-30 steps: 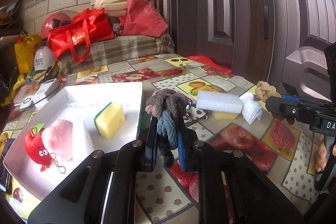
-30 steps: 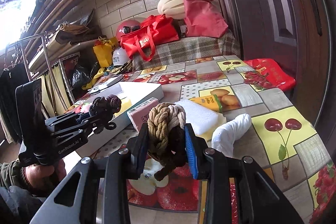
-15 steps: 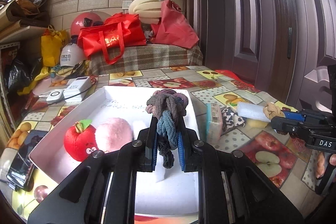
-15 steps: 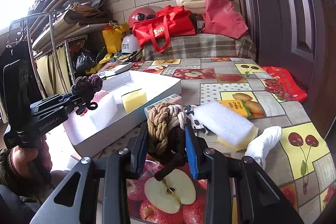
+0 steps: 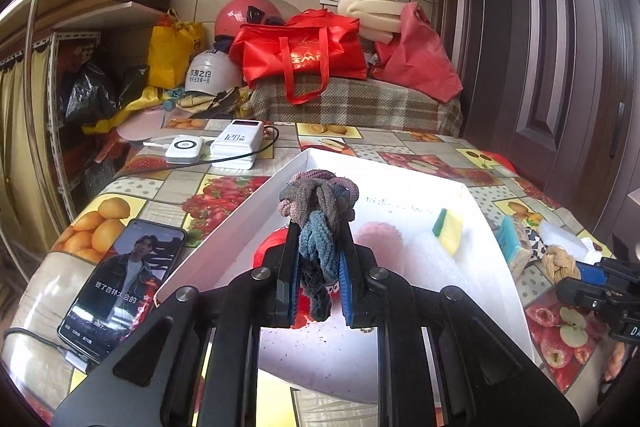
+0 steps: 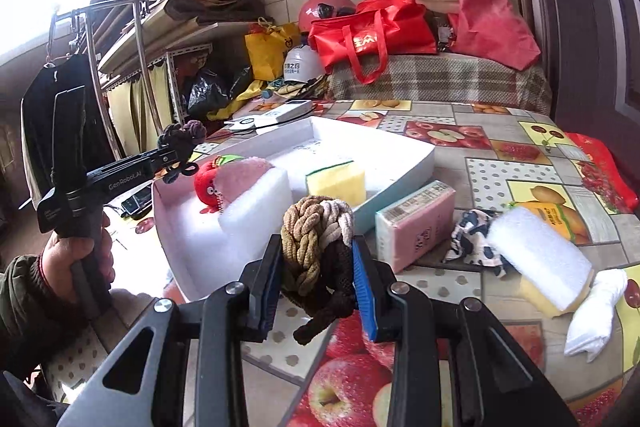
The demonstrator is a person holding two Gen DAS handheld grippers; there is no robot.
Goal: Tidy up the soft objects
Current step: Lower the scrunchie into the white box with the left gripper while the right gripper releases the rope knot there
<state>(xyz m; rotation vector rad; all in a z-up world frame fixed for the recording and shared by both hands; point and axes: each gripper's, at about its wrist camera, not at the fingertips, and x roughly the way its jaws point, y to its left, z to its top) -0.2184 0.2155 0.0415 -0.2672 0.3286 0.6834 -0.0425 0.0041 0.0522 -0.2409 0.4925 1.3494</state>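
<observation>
My left gripper is shut on a bundle of grey, pink and blue hair ties, held over the near left part of a white tray. In the tray lie a red apple plush, a pink puff, a white foam block and a yellow sponge. My right gripper is shut on a knot of tan, white and brown braided ties, just off the tray's right side, above the fruit-print tablecloth. The left gripper shows at the left of the right wrist view.
Right of the tray lie a pink tissue pack, a cow-print cloth, a white-and-yellow sponge and a white rolled cloth. A phone and power banks sit left of the tray. Red bags are piled behind.
Both grippers have swung left with their bundles still held. The left one has gone from right of the tray to over its near left part, and the right one has come up to the tray.
</observation>
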